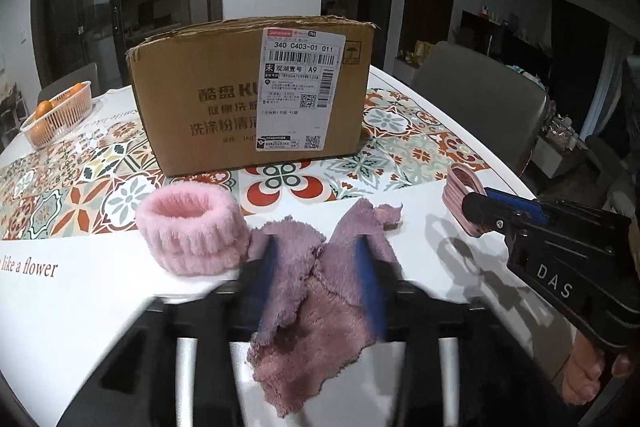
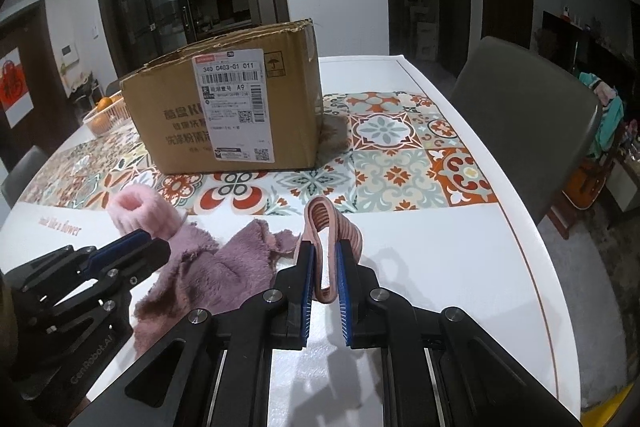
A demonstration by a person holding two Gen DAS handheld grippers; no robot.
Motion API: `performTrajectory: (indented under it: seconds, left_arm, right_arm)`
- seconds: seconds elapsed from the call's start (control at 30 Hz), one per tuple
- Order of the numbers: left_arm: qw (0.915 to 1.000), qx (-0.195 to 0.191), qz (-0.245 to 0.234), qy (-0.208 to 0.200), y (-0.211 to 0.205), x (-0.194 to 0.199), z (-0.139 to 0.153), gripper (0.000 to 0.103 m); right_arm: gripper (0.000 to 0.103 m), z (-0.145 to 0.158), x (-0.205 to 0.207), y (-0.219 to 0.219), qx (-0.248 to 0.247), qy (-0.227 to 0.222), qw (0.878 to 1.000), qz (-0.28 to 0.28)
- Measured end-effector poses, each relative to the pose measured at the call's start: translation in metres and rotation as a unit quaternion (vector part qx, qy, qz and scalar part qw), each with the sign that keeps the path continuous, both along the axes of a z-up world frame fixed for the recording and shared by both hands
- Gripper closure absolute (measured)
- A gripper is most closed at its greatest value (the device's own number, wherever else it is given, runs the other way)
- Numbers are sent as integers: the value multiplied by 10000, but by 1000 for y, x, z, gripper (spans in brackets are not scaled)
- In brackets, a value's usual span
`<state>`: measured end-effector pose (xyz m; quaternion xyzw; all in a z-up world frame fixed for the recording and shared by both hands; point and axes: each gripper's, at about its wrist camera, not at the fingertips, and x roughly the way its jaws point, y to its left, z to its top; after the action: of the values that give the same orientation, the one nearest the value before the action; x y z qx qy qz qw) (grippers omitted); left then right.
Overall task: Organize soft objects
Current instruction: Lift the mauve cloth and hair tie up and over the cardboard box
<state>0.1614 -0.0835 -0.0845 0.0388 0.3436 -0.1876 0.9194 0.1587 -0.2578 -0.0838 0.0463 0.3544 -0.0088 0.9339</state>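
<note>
A purple fluffy cloth (image 1: 320,291) lies on the white table between the fingers of my left gripper (image 1: 316,267), whose jaws stand apart around it. The cloth shows in the right wrist view (image 2: 224,267) too, with the left gripper (image 2: 132,251) over its left part. A fluffy pink wristband (image 1: 192,231) sits just left of the cloth, also seen in the right wrist view (image 2: 144,211). My right gripper (image 2: 324,259) is shut on a pink ribbed hair band (image 2: 332,223), seen at the right in the left wrist view (image 1: 460,187).
A cardboard box (image 1: 252,95) with a shipping label stands on the patterned table mat (image 1: 400,147) behind the soft things. A pink basket of oranges (image 1: 56,115) is at the far left. A grey chair (image 2: 524,123) stands at the table's right edge.
</note>
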Motion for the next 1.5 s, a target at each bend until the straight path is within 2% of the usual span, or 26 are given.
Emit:
performTrajectory:
  seconds: [0.03,0.13,0.33,0.53,0.6,0.67,0.73,0.77,0.83,0.93,1.1,1.5]
  left_arm:
    - [10000,-37,-22,19,1,-1,-2,42]
    - [9998,-29,-49,178,-1,2,-9,38]
    - [9985,71,-88,537,-8,13,-28,35]
    - [9972,386,-83,639,-22,24,-40,35]
    - [9968,387,-78,693,-24,27,-42,35]
    - [9968,412,-58,683,-25,28,-42,42]
    - [9966,469,-45,674,-26,29,-42,55]
    - [9967,452,-37,674,-26,29,-42,59]
    - [9970,377,-23,670,-23,30,-41,74]
    - [9974,340,-34,631,-21,29,-39,82]
    - [9986,185,-72,484,-15,22,-27,83]
    - [9998,-168,39,-70,8,5,27,83]
  right_arm:
    - [90,0,0,1,5,13,10000,10]
    - [90,-4,-1,2,38,58,10000,12]
    - [90,-12,0,-2,113,136,9998,-36]
    - [90,-20,3,-6,208,219,9995,-26]
    - [90,-21,3,-8,240,232,9994,-39]
    - [90,-22,3,-9,263,234,9994,-47]
    - [90,-22,3,-9,299,233,9993,-42]
    - [90,-21,3,-9,316,231,9992,-43]
    - [90,-21,3,-8,341,227,9992,-37]
    - [90,-20,2,-6,353,219,9991,-28]
    - [90,-14,-2,-1,351,158,9993,43]
    - [90,18,-14,10,385,-190,9991,76]
